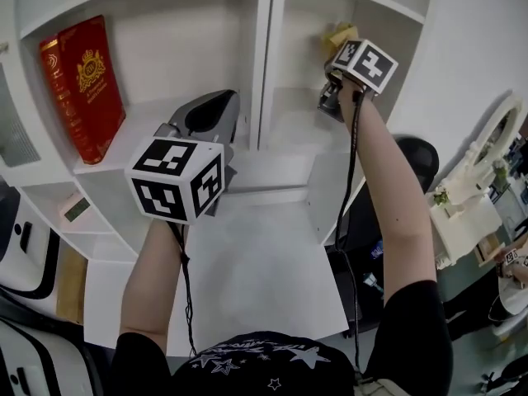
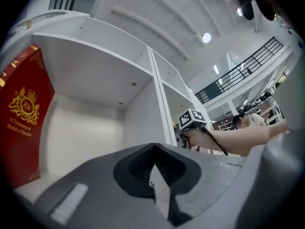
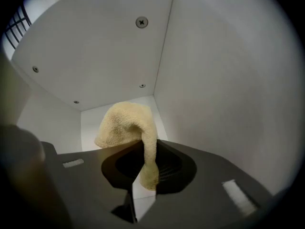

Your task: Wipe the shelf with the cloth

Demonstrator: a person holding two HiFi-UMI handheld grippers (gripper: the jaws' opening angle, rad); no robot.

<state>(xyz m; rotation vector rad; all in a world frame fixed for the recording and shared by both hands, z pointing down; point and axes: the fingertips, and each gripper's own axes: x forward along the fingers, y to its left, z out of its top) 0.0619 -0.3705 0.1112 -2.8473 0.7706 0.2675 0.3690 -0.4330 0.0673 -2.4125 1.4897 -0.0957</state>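
Note:
A pale yellow cloth (image 3: 127,124) hangs bunched from my right gripper (image 3: 144,174), which is shut on a fold of it. That gripper is raised inside the upper right compartment of the white shelf (image 3: 224,85), near its back corner. In the head view the cloth (image 1: 339,35) shows just beyond the right marker cube (image 1: 364,63). My left gripper (image 2: 157,184) is shut with nothing in it. It sits in front of the left compartment (image 1: 157,114), pointing up at its back wall.
A red book (image 1: 82,85) with a gold crest leans at the left of the left compartment. A vertical divider (image 1: 262,64) separates the two compartments. A white table (image 1: 247,262) lies below, with a dark chair (image 1: 417,159) to its right.

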